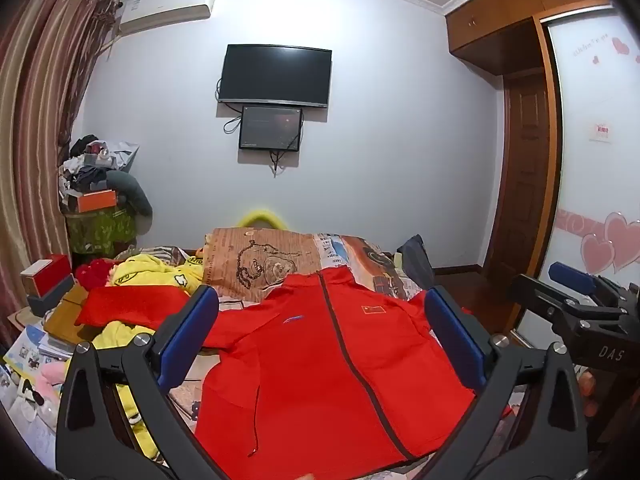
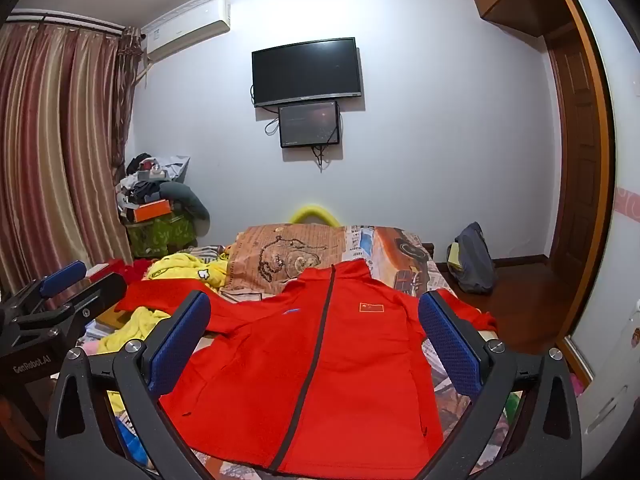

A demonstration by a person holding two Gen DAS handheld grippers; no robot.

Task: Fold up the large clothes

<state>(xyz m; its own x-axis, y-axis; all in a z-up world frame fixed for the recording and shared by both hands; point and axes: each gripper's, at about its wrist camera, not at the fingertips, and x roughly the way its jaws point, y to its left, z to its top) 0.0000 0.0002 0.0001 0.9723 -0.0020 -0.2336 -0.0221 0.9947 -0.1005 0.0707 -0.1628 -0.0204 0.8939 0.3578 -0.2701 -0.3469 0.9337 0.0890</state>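
A bright red zip-front jacket (image 1: pixel 320 360) of smooth cloth lies spread flat, front up, on the bed (image 2: pixel 404 276), its stand-up collar toward the far wall and its hem toward the cameras; a dark zip runs down its middle, closed, with a small flag patch on one breast and a small blue logo on the other; one sleeve reaches out sideways toward the curtain side, over a crumpled yellow garment (image 1: pixel 160 276), and in the right wrist view the other sleeve trails to the bed's edge on the door side. The bed wears a patterned cover with a cartoon dog print, and a brown printed pillow (image 2: pixel 288 256) sits just beyond the collar.

The left tool (image 1: pixel 322 326) hangs above the jacket's chest with its blue-padded fingers spread wide on either side of it, holding nothing; the right tool (image 2: pixel 314 330) is just the same, gaping wide over the jacket with nothing between its pads; each shows at the edge of the other's view, so they sit side by side, near but apart.

Beyond the bed, a black flat television (image 2: pixel 306 72) hangs on the pale wall with a smaller dark screen (image 2: pixel 309 124) just under it; a white air conditioner (image 1: pixel 168 8) sits high beside striped reddish curtains (image 2: pixel 52 140); a heap of clothes and boxes (image 1: pixel 96 184) stands in that corner; a grey backpack (image 2: pixel 474 260) rests on the wooden floor near the brown door (image 2: pixel 576 160).
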